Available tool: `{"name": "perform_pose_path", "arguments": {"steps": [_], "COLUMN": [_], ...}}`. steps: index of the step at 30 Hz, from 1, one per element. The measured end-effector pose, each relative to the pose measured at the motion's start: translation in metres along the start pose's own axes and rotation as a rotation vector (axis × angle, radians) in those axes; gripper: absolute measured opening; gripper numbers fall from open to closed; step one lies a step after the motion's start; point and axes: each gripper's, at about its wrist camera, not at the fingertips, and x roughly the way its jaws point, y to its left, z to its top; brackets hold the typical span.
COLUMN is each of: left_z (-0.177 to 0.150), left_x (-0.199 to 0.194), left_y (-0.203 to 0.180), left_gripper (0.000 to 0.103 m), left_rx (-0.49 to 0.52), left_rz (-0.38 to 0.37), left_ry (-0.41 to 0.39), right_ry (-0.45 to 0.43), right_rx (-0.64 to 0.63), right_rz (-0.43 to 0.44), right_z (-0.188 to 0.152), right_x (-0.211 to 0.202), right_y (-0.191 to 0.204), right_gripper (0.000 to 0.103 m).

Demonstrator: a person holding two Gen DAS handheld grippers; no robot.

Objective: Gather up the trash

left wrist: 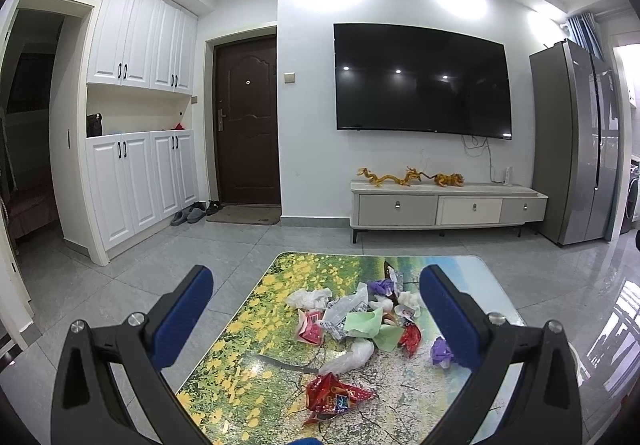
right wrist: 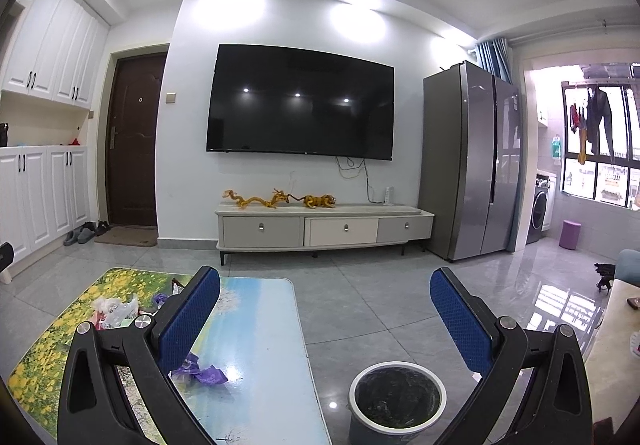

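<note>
Tiled living room, low flower-print table (left wrist: 248,377) as landmark. Left gripper (left wrist: 316,311) above table, fingers spread wide, empty. Trash pile (left wrist: 352,321) at table centre. Right gripper (right wrist: 325,311) past table's right edge, fingers apart, empty, over bin (right wrist: 397,405).

Left gripper (left wrist: 316,299) & right gripper (right wrist: 325,303): black angular frames w/ triangular cutouts, silver screws, blue textured pads (right wrist: 188,319).
</note>
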Motion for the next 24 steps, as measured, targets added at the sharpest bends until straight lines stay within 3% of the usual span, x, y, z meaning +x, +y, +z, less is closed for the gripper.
{"name": "perform_pose_path", "arguments": {"steps": [9,16,24], "left_z": [0.003,0.006,0.003], "left_x": [-0.001,-0.006,0.013], "left_y": [0.009,0.021,0.039], "left_gripper": [0.103,0.103,0.103], "left_rx": [-0.039,-0.071,-0.052], "left_rz": [-0.01,0.042,0.029], "left_ry": [0.0,-0.058,0.014], "right_ry": [-0.008,-0.022,-0.015], "right_rx": [-0.001,0.021,0.015], "right_rz": [-0.003,0.024,0.057], "right_z": [-0.002,-0.001,-0.001], "right_x": [-0.002,-0.003,0.004], "right_y": [0.0,-0.008,-0.012], "right_gripper": [0.103,0.103,0.103]}}
